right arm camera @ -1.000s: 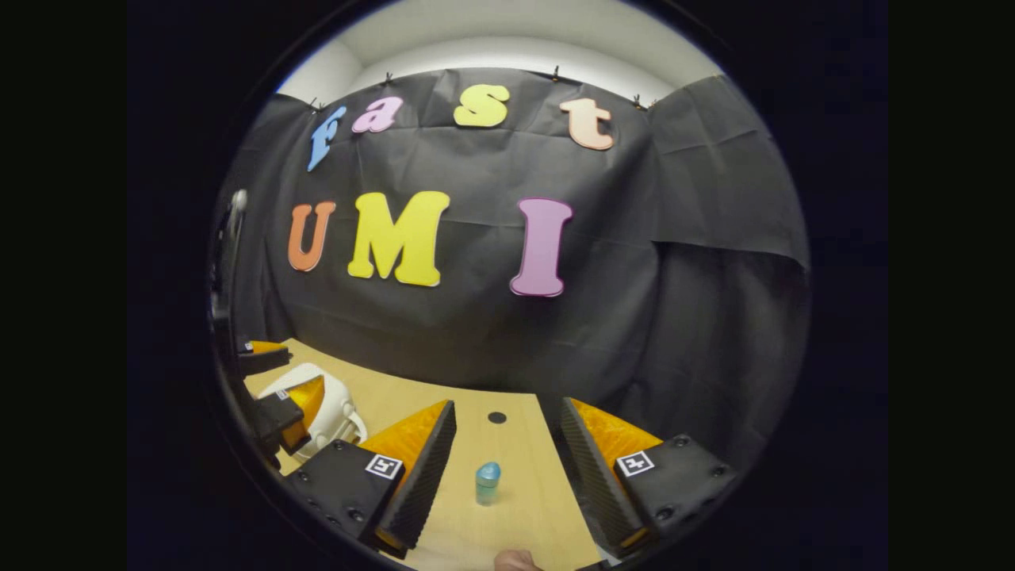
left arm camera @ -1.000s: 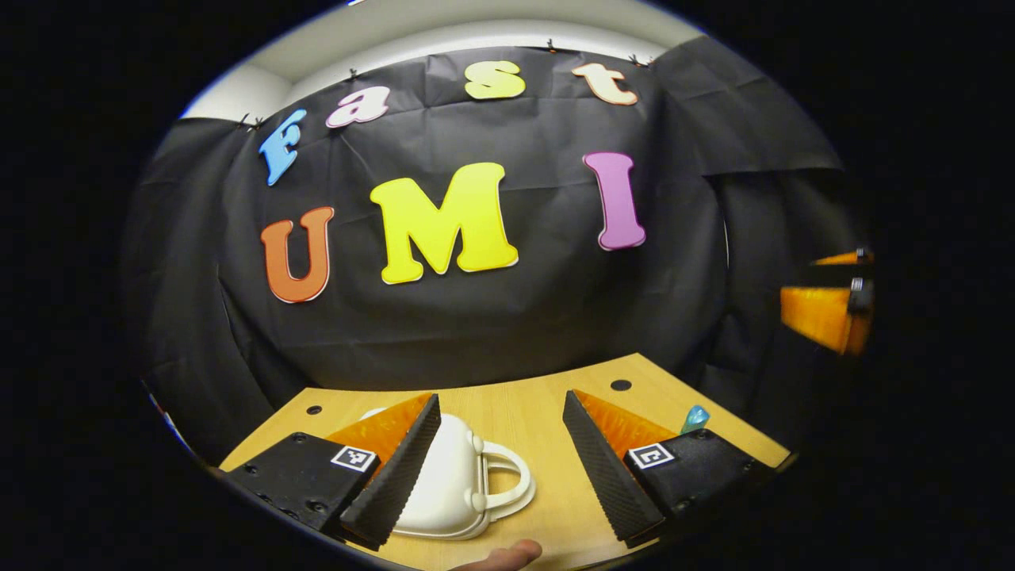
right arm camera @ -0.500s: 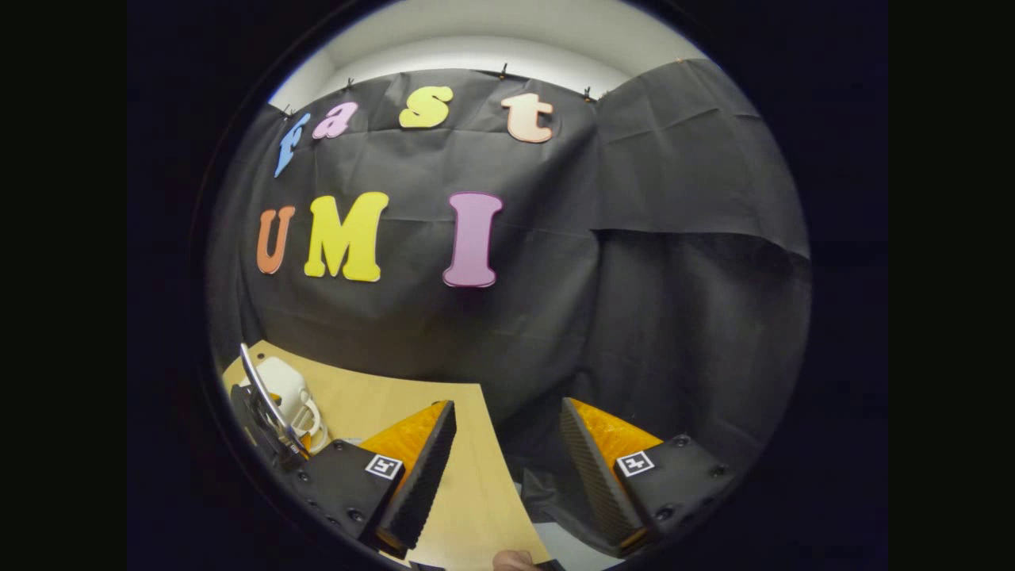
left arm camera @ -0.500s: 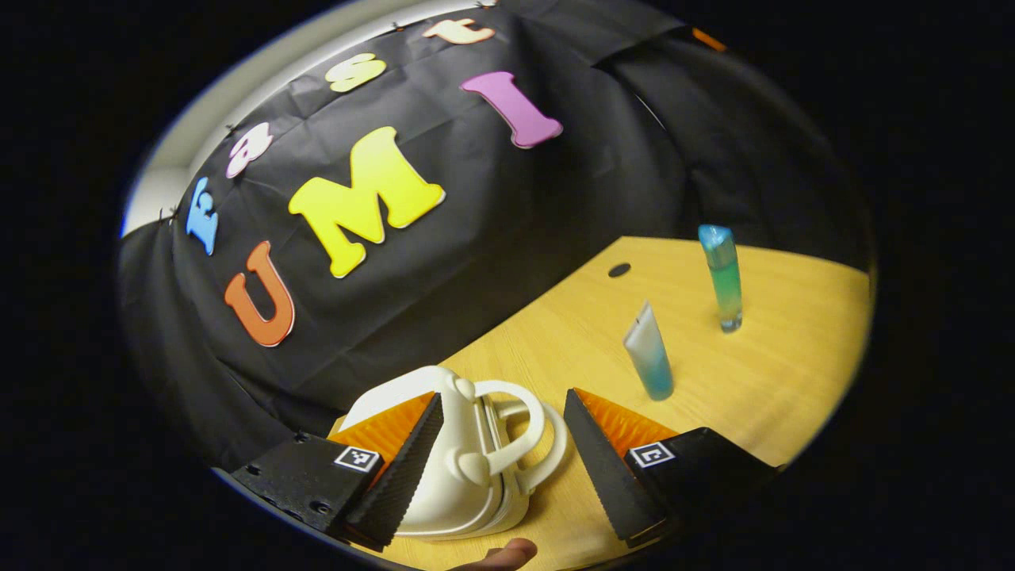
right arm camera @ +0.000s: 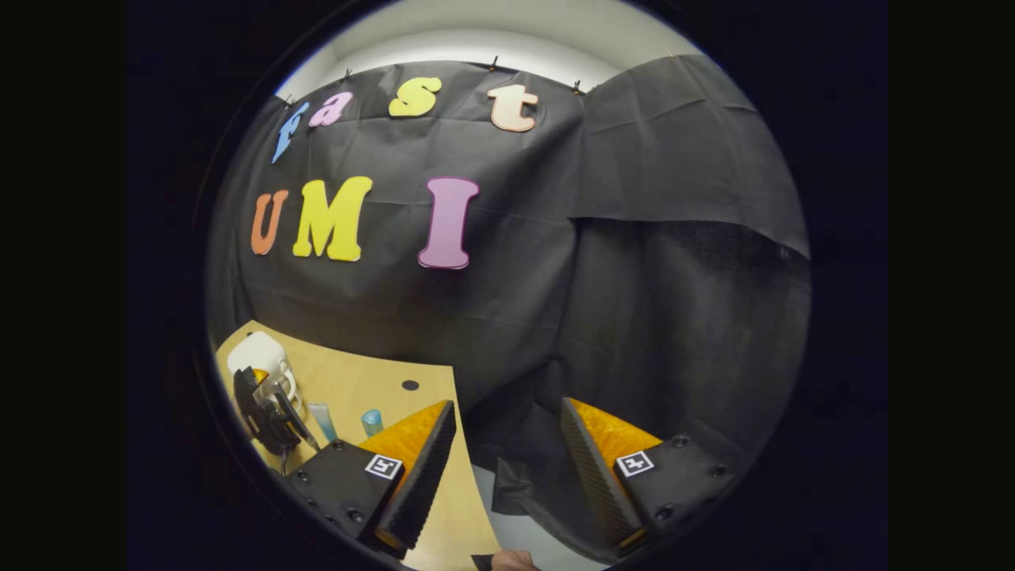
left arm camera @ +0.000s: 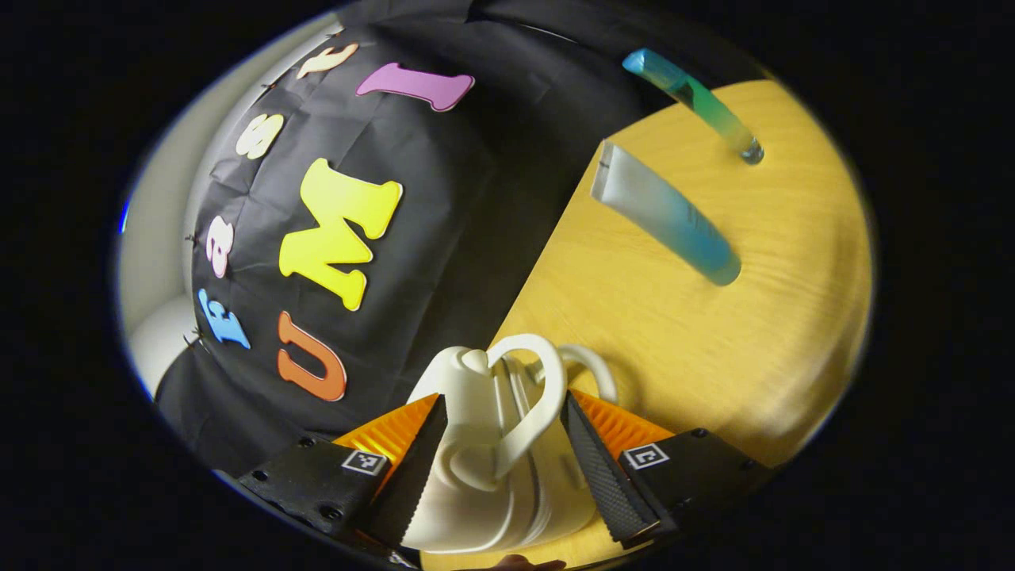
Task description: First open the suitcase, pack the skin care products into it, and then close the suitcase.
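suitcase [left arm camera: 484,444]: white, shut, on table [left arm camera: 674,333], handles between left gripper [left arm camera: 503,468] fingers | left jaws: spread wide, not clamped | tube [left arm camera: 666,214], bottle [left arm camera: 698,103]: upright, beyond | right gripper [right arm camera: 503,476]: spread wide, holding nothing, off table edge

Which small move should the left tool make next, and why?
Probably close the left tool on the suitcase handle: the handle already lies between its open fingers, and the white suitcase looks not yet opened.
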